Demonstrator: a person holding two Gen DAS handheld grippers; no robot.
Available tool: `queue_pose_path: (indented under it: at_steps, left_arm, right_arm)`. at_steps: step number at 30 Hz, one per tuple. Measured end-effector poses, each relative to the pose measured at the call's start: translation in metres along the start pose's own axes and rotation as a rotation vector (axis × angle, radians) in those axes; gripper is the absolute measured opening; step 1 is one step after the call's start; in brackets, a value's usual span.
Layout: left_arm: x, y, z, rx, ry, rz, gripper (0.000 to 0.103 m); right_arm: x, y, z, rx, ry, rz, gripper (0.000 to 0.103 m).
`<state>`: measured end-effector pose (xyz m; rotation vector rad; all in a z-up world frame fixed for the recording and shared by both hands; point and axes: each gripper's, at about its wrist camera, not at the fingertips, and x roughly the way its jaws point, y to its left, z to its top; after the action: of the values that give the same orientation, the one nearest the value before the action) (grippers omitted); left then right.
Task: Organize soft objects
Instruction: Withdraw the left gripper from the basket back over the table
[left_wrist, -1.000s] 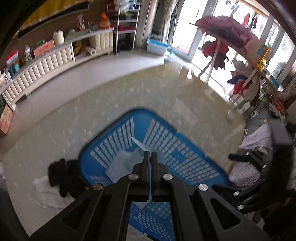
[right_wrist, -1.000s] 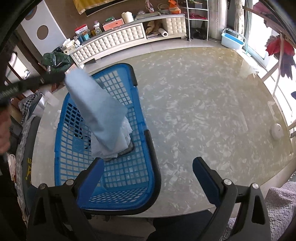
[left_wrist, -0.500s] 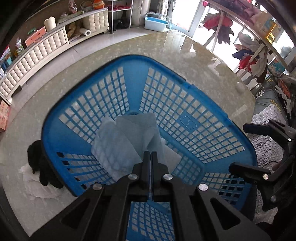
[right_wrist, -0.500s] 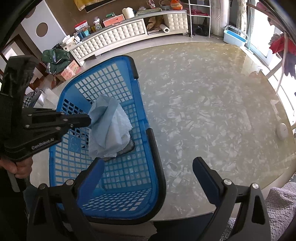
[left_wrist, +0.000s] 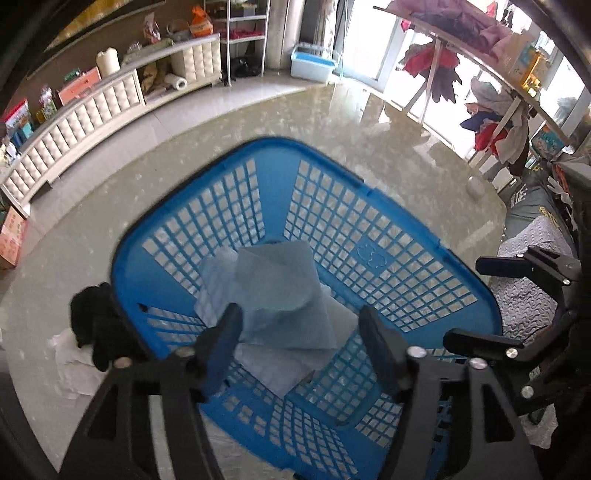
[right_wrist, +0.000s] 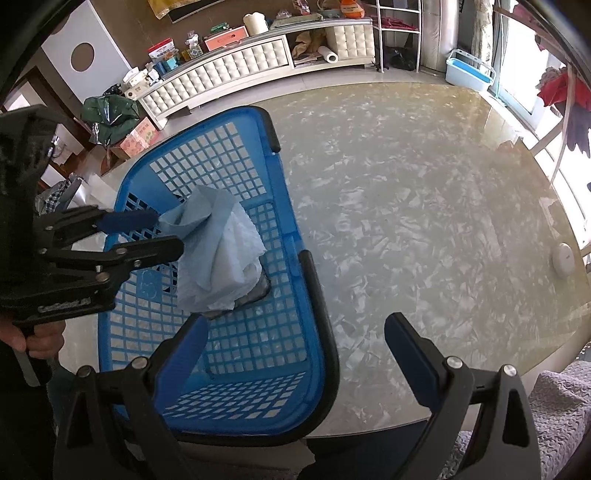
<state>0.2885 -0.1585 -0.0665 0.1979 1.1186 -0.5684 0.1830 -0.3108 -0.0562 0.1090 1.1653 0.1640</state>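
A blue plastic laundry basket (left_wrist: 369, 236) (right_wrist: 280, 206) stands on the marble table. A light blue cloth (left_wrist: 275, 284) (right_wrist: 218, 254) lies bunched inside it, over a paler cloth. My left gripper (left_wrist: 299, 325) (right_wrist: 168, 234) is open just above the basket, its fingers on either side of the cloth's near edge, not holding it. My right gripper (right_wrist: 295, 343) is open and empty at the basket's near end. A black soft object (left_wrist: 98, 321) lies on a white cloth (left_wrist: 72, 365) on the table, left of the basket.
The marble table (right_wrist: 424, 221) stretches to the right of the basket, with a small white puck (right_wrist: 563, 258) near its right edge. A grey knitted cover (right_wrist: 561, 410) lies at the near right. A white cabinet (right_wrist: 240, 74) and a clothes rack (left_wrist: 491, 96) stand beyond.
My left gripper has opened and let go of the light blue cloth, which now rests in the basket. It has also lifted a little. The right gripper has not moved.
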Motion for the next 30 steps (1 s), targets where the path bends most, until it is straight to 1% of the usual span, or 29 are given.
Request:
queue_pose_path:
  at_steps: [3, 5, 7, 13, 17, 21, 24, 27, 30]
  left_arm:
    - [-0.017, 0.002, -0.004, 0.005, -0.036, 0.010, 0.078]
    - [-0.025, 0.002, -0.006, 0.007, -0.052, 0.016, 0.078]
    - [-0.036, 0.004, -0.011, 0.008, -0.070, 0.033, 0.082]
    - [-0.070, 0.013, -0.028, -0.004, -0.120, 0.070, 0.082]
    - [-0.093, 0.020, -0.041, -0.021, -0.153, 0.087, 0.082]
    - [-0.114, 0.033, -0.059, -0.057, -0.179, 0.117, 0.082]
    - [-0.129, 0.047, -0.076, -0.092, -0.195, 0.161, 0.085]
    - [-0.142, 0.058, -0.093, -0.125, -0.208, 0.163, 0.087]
    - [-0.150, 0.071, -0.113, -0.161, -0.214, 0.184, 0.092]
  right_arm:
    - [-0.004, 0.006, -0.001, -0.009, -0.008, -0.005, 0.096]
    - [-0.006, 0.012, -0.001, -0.016, -0.013, -0.009, 0.096]
    - [-0.010, 0.018, -0.001, -0.025, -0.021, -0.013, 0.096]
    - [-0.020, 0.042, -0.002, -0.062, -0.044, -0.020, 0.096]
    - [-0.030, 0.065, -0.003, -0.093, -0.076, -0.014, 0.096]
    - [-0.036, 0.087, -0.003, -0.132, -0.108, -0.004, 0.096]
    - [-0.037, 0.105, -0.005, -0.165, -0.122, 0.004, 0.096]
    - [-0.034, 0.124, -0.009, -0.200, -0.130, 0.010, 0.096]
    - [-0.027, 0.142, -0.010, -0.234, -0.129, 0.014, 0.096]
